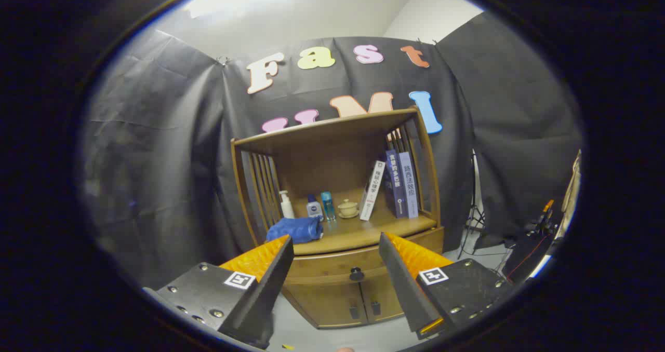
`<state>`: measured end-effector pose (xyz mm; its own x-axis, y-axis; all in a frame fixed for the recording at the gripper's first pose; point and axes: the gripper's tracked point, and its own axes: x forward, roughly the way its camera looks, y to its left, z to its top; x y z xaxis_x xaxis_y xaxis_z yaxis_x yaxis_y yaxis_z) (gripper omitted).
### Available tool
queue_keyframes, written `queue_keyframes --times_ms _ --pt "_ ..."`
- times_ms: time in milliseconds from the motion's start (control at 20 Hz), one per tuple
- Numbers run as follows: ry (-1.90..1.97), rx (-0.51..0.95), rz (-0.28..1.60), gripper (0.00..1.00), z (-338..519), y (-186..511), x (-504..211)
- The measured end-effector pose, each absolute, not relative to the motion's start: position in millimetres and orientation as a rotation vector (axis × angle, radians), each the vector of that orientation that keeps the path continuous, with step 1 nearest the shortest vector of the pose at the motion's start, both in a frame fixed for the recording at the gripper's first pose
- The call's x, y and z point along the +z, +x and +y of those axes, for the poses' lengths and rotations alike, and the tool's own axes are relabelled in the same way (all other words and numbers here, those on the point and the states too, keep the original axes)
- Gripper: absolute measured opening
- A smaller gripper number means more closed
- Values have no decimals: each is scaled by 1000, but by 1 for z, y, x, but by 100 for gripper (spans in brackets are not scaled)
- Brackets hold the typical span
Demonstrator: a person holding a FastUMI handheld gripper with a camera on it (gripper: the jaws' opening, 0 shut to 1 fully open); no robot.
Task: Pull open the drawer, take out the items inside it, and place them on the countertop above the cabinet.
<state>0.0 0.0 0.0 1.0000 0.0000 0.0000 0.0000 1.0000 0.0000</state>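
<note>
The drawer [358,268] sits shut below the countertop [363,232], its long front running side to side, facing you, knob [356,274] centred between your fingers. Contents cannot be seen. Your gripper [335,248] stands apart, holding nothing, short of the cabinet [332,300]. On the countertop: blue cloth [294,230], three bottles [307,204], a lidded cup [347,208], books [395,186] leaning at the right.

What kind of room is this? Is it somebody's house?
Probably a recording booth dressed like a home corner: black cloth wall, wooden cabinet with books and bottles, and a light stand. The open gripper faces the drawer knob.
</note>
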Motion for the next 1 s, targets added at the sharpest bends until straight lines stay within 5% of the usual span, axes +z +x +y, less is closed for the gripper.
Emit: queue_keyframes --times_ms 1000 --pt "-58 13 29 98 5 3 -26"
